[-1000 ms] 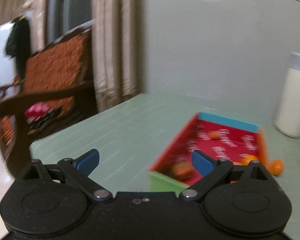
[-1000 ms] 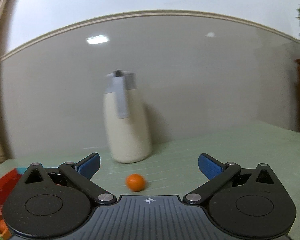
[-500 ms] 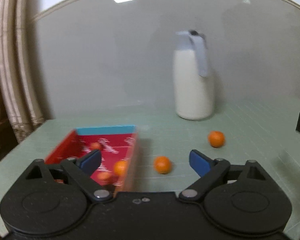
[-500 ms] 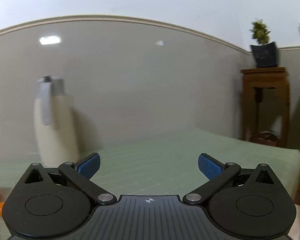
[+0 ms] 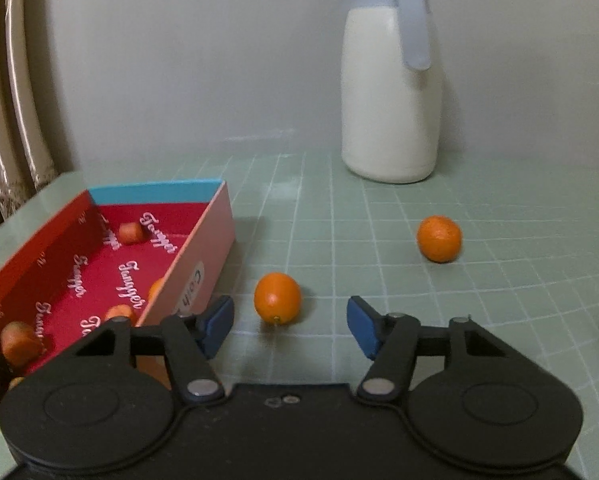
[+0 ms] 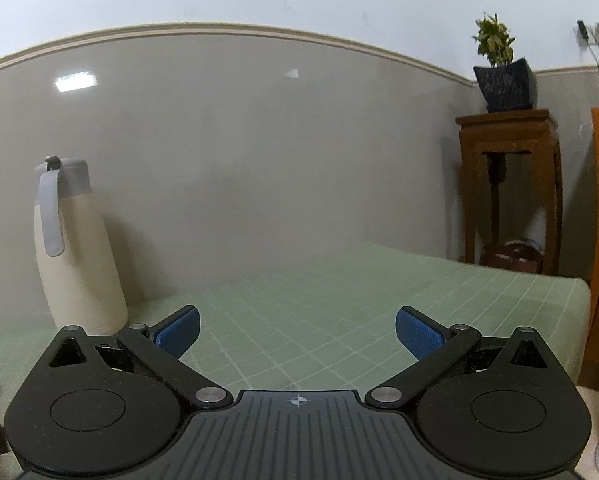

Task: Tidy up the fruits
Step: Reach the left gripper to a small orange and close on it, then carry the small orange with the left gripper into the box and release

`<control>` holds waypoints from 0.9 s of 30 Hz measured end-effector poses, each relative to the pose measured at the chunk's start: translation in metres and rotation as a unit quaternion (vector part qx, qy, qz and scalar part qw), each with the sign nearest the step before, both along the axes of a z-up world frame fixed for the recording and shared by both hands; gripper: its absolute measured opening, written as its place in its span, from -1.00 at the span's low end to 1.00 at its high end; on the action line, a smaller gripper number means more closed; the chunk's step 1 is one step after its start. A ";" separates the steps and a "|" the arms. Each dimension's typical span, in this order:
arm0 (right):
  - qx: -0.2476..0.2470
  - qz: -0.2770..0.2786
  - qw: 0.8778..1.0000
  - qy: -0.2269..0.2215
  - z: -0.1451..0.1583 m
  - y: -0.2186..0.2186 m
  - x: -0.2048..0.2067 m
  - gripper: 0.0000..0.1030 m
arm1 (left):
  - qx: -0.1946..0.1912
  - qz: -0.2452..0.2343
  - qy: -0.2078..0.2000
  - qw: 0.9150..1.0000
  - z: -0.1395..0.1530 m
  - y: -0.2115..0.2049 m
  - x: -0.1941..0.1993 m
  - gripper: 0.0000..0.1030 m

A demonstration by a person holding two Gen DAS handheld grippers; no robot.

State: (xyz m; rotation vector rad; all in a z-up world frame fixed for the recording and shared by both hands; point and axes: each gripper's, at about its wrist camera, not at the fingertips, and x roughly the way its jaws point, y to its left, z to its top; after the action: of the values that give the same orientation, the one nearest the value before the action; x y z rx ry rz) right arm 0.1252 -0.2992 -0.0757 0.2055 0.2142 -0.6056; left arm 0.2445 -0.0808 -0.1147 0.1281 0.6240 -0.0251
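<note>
Green gridded tablecloth (image 5: 499,300) against grey wall; left gripper (image 5: 290,326) closing, pads not touching, near orange (image 5: 277,298) just ahead between them; second orange (image 5: 439,239) further right; red box (image 5: 215,240) holds more fruit; cream jug (image 5: 389,92) behind; right gripper (image 6: 298,334) spread wide, empty.

Green gridded table cover (image 5: 379,216) bearing: an open red box (image 5: 213,236) at left; a cream thermos jug (image 5: 389,92) by the wall; two loose oranges, one (image 5: 277,298) near the box, one (image 5: 439,239) farther right.
</note>
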 end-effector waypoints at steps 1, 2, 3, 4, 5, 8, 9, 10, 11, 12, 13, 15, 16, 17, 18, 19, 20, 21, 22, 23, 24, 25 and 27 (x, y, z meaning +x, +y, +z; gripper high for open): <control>0.000 0.001 1.000 0.001 0.000 0.000 0.001 1.00 | 0.003 -0.001 -0.001 1.000 -0.001 -0.001 0.003 0.02; -0.001 0.002 1.000 0.002 0.000 0.000 0.001 1.00 | 0.006 -0.002 0.000 1.000 -0.002 -0.003 0.007 0.02; -0.002 0.002 1.000 0.004 -0.001 0.001 0.002 1.00 | 0.006 -0.002 0.003 1.000 -0.003 -0.004 0.010 0.02; -0.002 0.002 1.000 0.006 -0.001 0.001 0.003 1.00 | 0.006 -0.002 0.006 1.000 -0.004 -0.004 0.012 0.02; -0.001 0.003 1.000 0.007 -0.002 0.001 0.004 1.00 | 0.006 -0.002 0.010 1.000 -0.006 -0.004 0.015 0.01; 0.006 0.007 1.000 0.008 -0.002 0.000 0.004 1.00 | 0.008 -0.004 0.017 1.000 -0.011 -0.005 0.020 -0.15; 0.007 0.007 1.000 0.008 -0.001 0.000 0.004 1.00 | 0.011 -0.005 0.018 1.000 -0.013 -0.005 0.022 -0.18; 0.008 0.008 1.000 0.007 -0.001 0.000 0.004 1.00 | 0.015 -0.006 0.018 1.000 -0.014 -0.005 0.022 -0.22; 0.009 0.009 1.000 0.007 -0.001 0.000 0.004 1.00 | 0.017 -0.006 0.016 1.000 -0.015 -0.006 0.022 -0.25; 0.010 0.011 1.000 0.008 -0.002 0.000 0.004 1.00 | 0.018 -0.008 0.014 1.000 -0.015 -0.006 0.022 -0.28; 0.013 0.013 1.000 0.008 -0.002 0.001 0.004 1.00 | 0.021 -0.010 0.011 1.000 -0.015 -0.007 0.022 -0.39; 0.016 0.017 1.000 0.010 -0.003 0.001 0.005 1.00 | 0.027 -0.015 0.007 1.000 -0.015 -0.008 0.021 -0.56; 0.017 0.020 1.000 0.012 -0.003 0.002 0.006 1.00 | 0.026 -0.017 0.005 0.999 -0.015 -0.008 0.020 -0.59; 0.017 0.022 1.000 0.013 -0.004 0.003 0.007 1.00 | 0.026 -0.018 0.003 1.000 -0.016 -0.007 0.019 -0.59; 0.017 0.024 0.999 0.014 -0.004 0.003 0.007 1.00 | 0.026 -0.018 0.001 1.000 -0.016 -0.007 0.018 -0.59; 0.017 0.025 0.999 0.013 -0.004 0.004 0.007 1.00 | 0.025 -0.018 -0.001 1.000 -0.015 -0.007 0.017 -0.59; 0.017 0.026 0.999 0.012 -0.004 0.004 0.007 1.00 | 0.022 -0.018 -0.005 1.000 -0.015 -0.006 0.016 -0.60; 0.017 0.027 0.999 0.011 -0.004 0.005 0.007 1.00 | 0.023 -0.019 -0.015 0.999 -0.014 -0.006 0.013 -0.60; 0.017 0.027 0.999 0.011 -0.004 0.006 0.007 1.00 | 0.027 -0.021 -0.024 0.999 -0.013 -0.006 0.010 -0.60; 0.018 0.028 0.999 0.011 -0.004 0.006 0.008 1.00 | 0.029 -0.024 -0.032 0.999 -0.011 -0.007 0.006 -0.60; 0.019 0.029 0.999 0.011 -0.004 0.006 0.008 1.00 | 0.029 -0.027 -0.041 0.998 -0.009 -0.008 0.002 -0.60; 0.020 0.031 0.999 0.011 -0.004 0.007 0.008 1.00 | 0.030 -0.028 -0.047 0.998 -0.008 -0.009 -0.001 -0.60; 0.020 0.034 0.999 0.012 -0.005 0.008 0.009 1.00 | 0.029 -0.029 -0.057 0.998 -0.004 -0.008 -0.006 -0.60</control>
State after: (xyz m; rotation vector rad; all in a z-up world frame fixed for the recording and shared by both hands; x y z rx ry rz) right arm 0.1341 -0.2910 -0.0803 0.2296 0.2558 -0.5360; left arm 0.2384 -0.0890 -0.1186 0.2023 0.5081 -0.0546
